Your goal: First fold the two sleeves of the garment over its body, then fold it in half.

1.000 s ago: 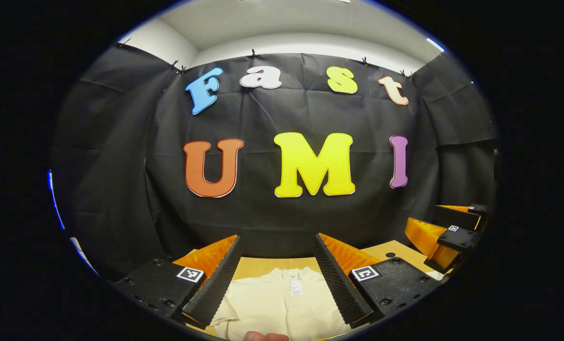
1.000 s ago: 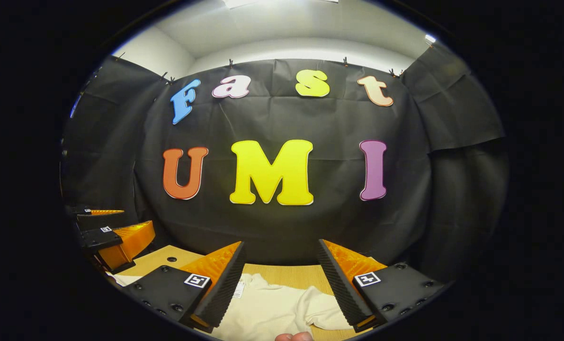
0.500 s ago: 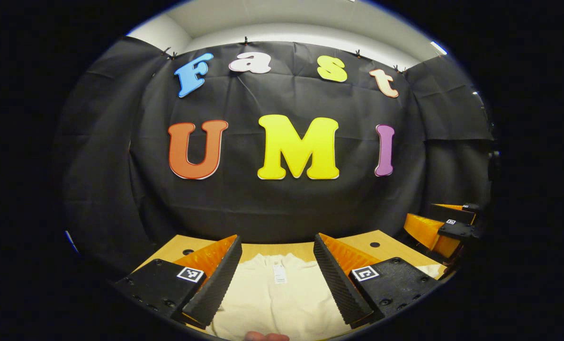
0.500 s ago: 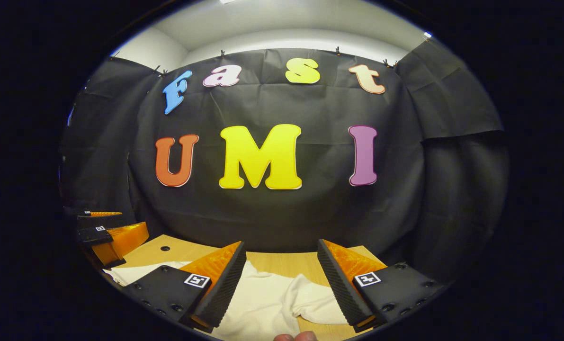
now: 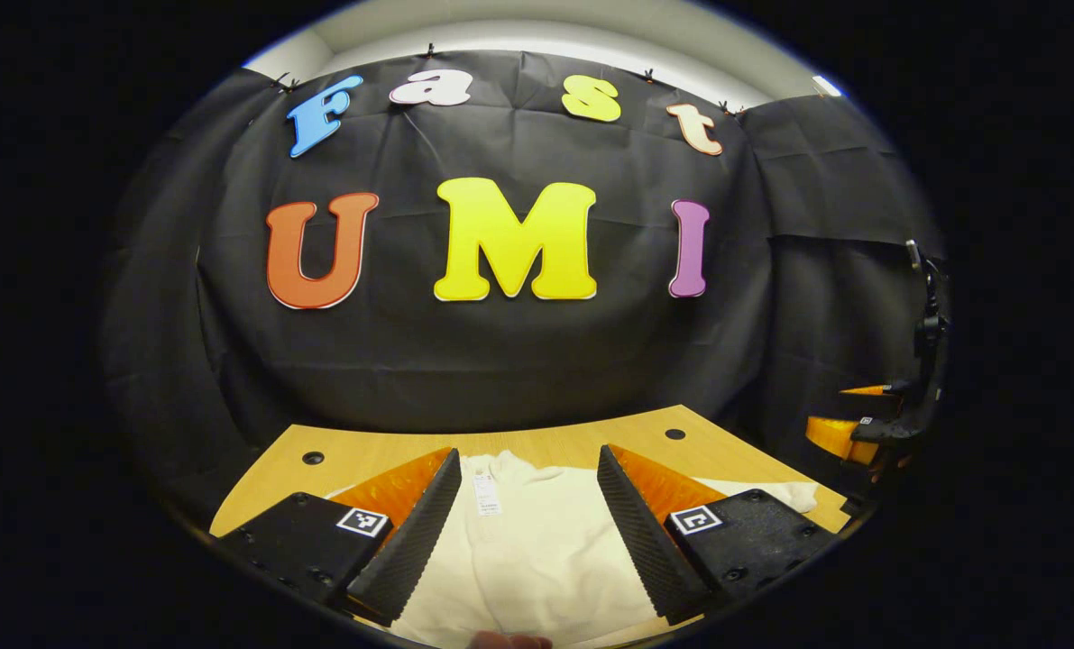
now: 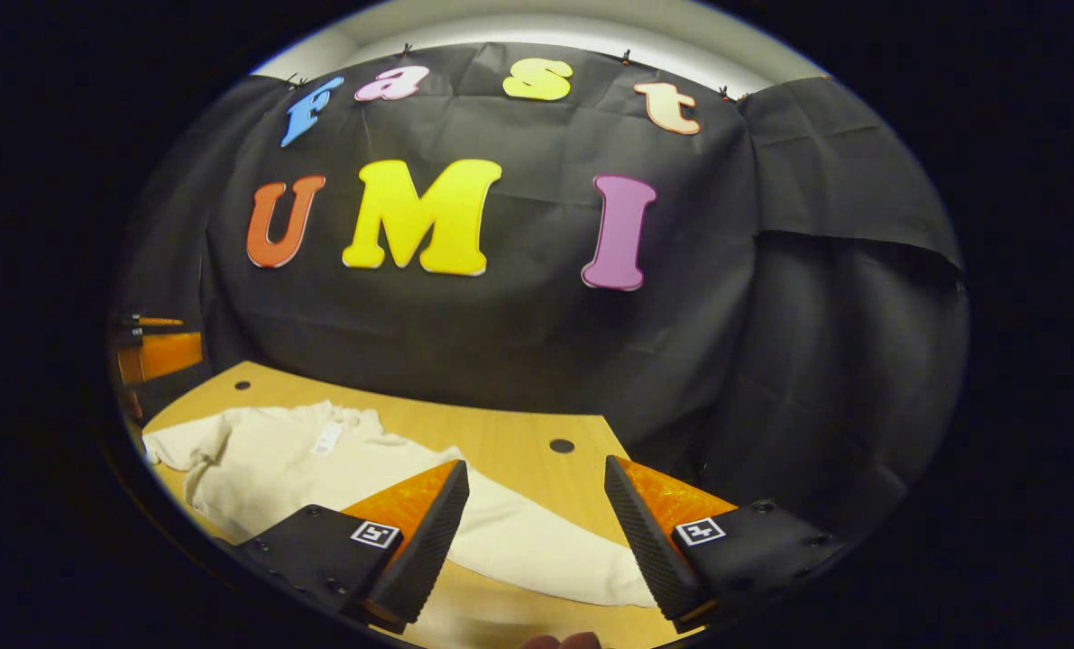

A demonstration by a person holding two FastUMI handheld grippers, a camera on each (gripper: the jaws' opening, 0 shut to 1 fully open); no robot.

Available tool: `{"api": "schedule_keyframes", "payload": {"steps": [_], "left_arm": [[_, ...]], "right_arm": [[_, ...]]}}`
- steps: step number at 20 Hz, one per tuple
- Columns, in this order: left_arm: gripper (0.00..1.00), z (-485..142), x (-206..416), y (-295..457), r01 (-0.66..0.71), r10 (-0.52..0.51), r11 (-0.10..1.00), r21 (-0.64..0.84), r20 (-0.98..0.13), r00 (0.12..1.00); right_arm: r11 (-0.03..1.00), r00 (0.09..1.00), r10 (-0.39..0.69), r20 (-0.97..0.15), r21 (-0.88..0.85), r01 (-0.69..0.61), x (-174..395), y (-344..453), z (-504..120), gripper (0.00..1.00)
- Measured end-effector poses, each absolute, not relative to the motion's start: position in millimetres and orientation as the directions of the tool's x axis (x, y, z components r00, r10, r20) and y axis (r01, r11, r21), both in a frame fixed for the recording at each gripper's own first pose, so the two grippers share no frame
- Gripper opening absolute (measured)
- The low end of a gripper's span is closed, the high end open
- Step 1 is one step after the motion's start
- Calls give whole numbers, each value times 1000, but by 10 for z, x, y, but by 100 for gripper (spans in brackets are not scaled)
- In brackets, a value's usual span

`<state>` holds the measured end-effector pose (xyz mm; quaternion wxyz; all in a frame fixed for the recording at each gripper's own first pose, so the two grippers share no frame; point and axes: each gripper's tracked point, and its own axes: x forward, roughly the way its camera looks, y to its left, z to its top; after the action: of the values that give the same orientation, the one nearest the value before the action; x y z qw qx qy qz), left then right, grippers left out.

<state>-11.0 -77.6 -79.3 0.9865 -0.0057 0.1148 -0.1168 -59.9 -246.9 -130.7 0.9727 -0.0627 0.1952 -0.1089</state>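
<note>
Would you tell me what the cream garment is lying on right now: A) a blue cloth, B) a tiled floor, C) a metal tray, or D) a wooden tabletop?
D: in the right gripper view the cream garment lies spread on the wooden tabletop, bare wood showing around it.

Garment (image 5: pixel 537 550): lower part cut off at bottom edge of left gripper view; its sides hidden behind left gripper (image 5: pixel 527 527) fingers. Tag (image 5: pixel 485 495) at the collar too small to read.

Right gripper view: garment's near edge hidden behind right gripper (image 6: pixel 537 541) fingers; left sleeve (image 6: pixel 176 446) runs out at the view's rim.

Hand (image 6: pixel 562 641): a sliver at bottom edge, rest cut off.

Table (image 6: pixel 500 433): near edge out of view.
</note>
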Motion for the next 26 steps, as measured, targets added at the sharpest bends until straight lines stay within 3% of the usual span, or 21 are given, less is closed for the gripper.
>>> {"api": "schedule_keyframes", "payload": {"steps": [5,8,15,22,25,26], "left_arm": [[97,-898,-78,-849,237,-238,971,-37,-269,933],[98,-923,-52,-846,228,-225,973,-23,-286,931],[97,-1008,-49,-763,187,-176,982,4,-318,932],[98,-1060,-36,-675,159,-146,987,12,-335,931],[97,-1082,-36,-666,153,-143,988,1,-342,929],[97,-1086,-36,-686,157,-150,988,-7,-341,928]], "right_arm": [[937,742,-343,-575,-151,316,-955,-3319,-2272,94],[912,644,-378,-665,-146,384,-880,-3541,-2682,94],[864,504,-392,-770,-120,490,-993,-3929,-3446,95],[848,457,-335,-824,-52,528,-1045,-3994,-3723,94],[842,454,-318,-832,-29,538,-1029,-3979,-3707,76],[841,452,-311,-836,-21,540,-1011,-3956,-3714,65]]}}
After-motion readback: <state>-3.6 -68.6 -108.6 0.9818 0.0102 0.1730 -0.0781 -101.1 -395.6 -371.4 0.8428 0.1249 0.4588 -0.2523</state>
